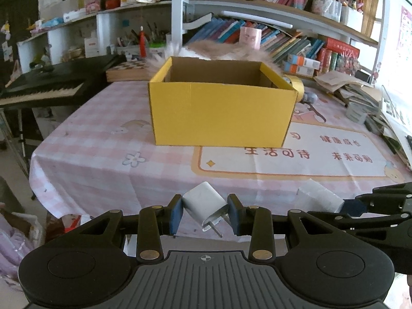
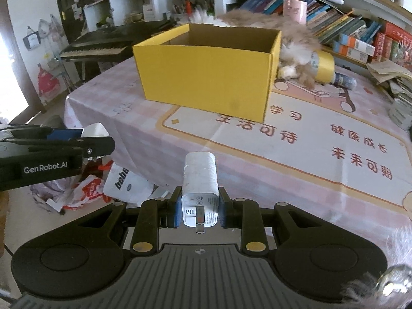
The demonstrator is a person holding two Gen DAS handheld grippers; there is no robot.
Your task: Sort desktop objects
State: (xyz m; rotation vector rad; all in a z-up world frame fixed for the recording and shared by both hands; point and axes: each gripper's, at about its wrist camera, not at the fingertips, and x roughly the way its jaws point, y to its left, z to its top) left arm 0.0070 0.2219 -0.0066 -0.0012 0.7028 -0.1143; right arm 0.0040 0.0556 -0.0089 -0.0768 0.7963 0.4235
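Chargers are clamped in both grippers: a small white plug (image 1: 206,206) in the left gripper (image 1: 205,215) off the table's near left corner, a taller white adapter (image 2: 200,180) in the right gripper (image 2: 197,209) at the near edge. Neither is yet dropped into the yellow box (image 1: 221,108) mid-table, so sorting is judged unfinished.

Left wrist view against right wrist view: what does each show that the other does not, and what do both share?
Only the left wrist view shows the prongs of the white charger gripped askew in the left tool, and a chessboard beside the keyboard.

Only the right wrist view shows the printed label end of the taller white charger clamped in the right tool, plus plastic bags on the floor.

Both show the open yellow box on the pink checked tablecloth, the furry animal behind it, the tape roll, keyboard and bookshelves.
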